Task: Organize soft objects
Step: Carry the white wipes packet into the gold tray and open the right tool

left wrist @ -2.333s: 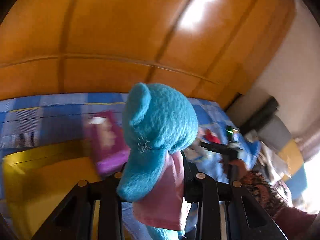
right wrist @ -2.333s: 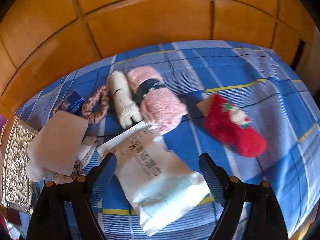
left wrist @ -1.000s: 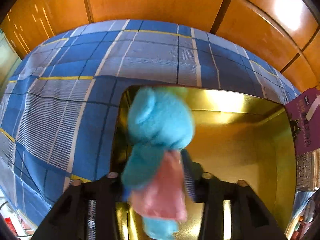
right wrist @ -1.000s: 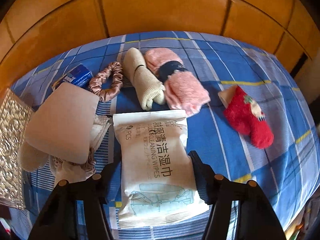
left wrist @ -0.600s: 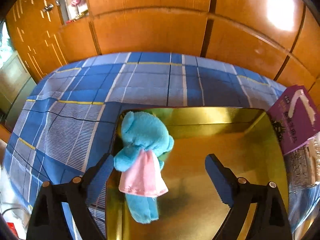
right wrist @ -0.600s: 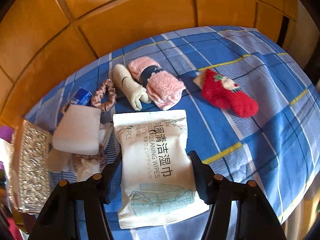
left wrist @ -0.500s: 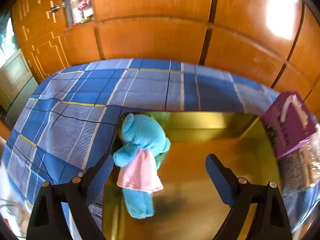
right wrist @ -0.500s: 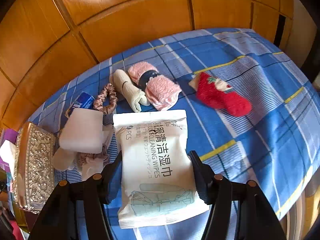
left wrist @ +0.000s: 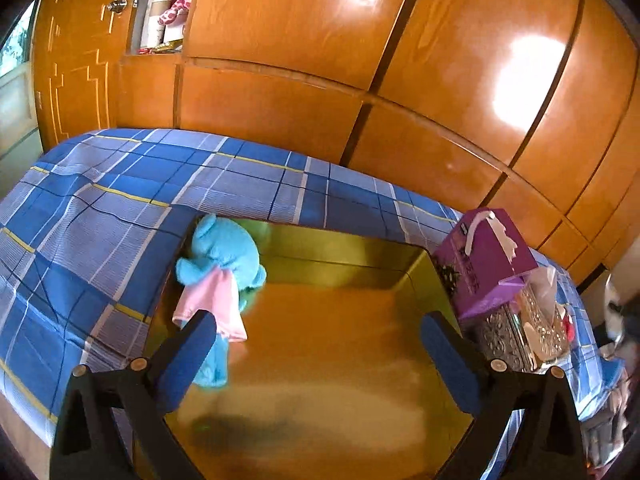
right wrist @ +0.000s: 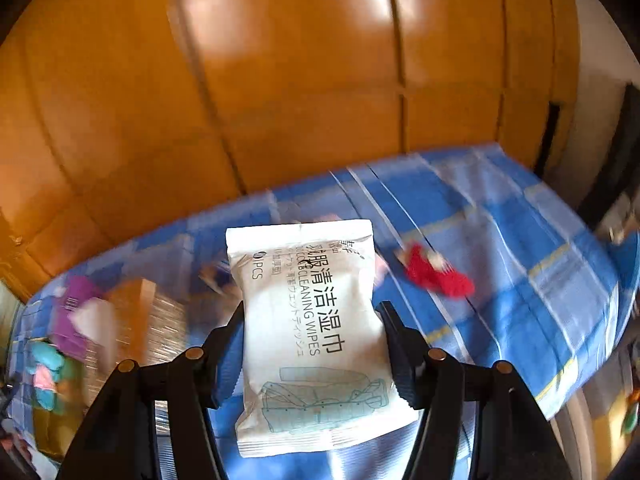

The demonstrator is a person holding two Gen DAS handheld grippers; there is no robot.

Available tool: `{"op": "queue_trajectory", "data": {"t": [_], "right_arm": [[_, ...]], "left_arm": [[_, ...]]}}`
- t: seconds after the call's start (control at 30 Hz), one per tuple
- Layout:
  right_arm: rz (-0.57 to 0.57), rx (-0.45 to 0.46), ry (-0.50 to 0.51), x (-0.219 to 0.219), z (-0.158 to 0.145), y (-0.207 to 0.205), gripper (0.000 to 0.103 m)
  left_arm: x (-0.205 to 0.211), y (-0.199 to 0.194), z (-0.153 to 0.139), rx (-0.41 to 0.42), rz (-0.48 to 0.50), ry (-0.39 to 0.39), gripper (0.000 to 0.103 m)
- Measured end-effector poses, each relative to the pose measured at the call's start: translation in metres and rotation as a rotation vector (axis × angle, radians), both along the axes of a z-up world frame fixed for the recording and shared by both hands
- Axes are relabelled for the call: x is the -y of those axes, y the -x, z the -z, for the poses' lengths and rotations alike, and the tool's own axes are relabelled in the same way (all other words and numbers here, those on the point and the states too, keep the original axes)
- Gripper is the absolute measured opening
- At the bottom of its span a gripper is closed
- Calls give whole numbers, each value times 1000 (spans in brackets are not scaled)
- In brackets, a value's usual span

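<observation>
A blue plush toy [left wrist: 221,276] in a pink shirt lies in the left corner of a shiny gold tray [left wrist: 344,268] on the blue plaid bed. My left gripper [left wrist: 320,336] is open and empty above the tray, its left finger just in front of the toy. My right gripper [right wrist: 312,320] is shut on a white pack of cleaning wipes [right wrist: 312,332] and holds it up above the bed. A red fuzzy sock [right wrist: 438,276] lies on the bed beyond it, blurred. The toy also shows at the far left of the right wrist view [right wrist: 46,364].
A purple tissue box [left wrist: 486,260] and a patterned silver box [left wrist: 516,328] stand right of the tray. Wooden wardrobe panels [left wrist: 320,60] rise behind the bed. The blue plaid cover [left wrist: 100,208] spreads to the left of the tray. The right wrist view is motion-blurred.
My left gripper has opened and left the plush toy in the tray, then drawn back. My right gripper has closed on the wipes pack and lifted it off the bed, swinging left.
</observation>
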State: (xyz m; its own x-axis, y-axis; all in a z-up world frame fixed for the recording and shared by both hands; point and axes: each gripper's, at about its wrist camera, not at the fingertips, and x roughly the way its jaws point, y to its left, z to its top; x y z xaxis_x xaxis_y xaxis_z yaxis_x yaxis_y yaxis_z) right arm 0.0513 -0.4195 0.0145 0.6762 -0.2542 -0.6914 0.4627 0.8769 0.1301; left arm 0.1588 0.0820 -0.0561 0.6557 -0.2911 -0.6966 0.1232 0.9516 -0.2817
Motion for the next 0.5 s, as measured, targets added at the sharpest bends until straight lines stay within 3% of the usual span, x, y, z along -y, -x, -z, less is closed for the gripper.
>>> {"op": "queue_trajectory", "data": {"t": [0.23,0.5], "right_arm": [[-225,153,-42,-84,-54,-24,62],[-504,169,-95,-197,-64,-73,62]], "left_arm": [[-10,17,4,17,-8,-12,103],[-34,33,3,39,-29,-15,103]]}}
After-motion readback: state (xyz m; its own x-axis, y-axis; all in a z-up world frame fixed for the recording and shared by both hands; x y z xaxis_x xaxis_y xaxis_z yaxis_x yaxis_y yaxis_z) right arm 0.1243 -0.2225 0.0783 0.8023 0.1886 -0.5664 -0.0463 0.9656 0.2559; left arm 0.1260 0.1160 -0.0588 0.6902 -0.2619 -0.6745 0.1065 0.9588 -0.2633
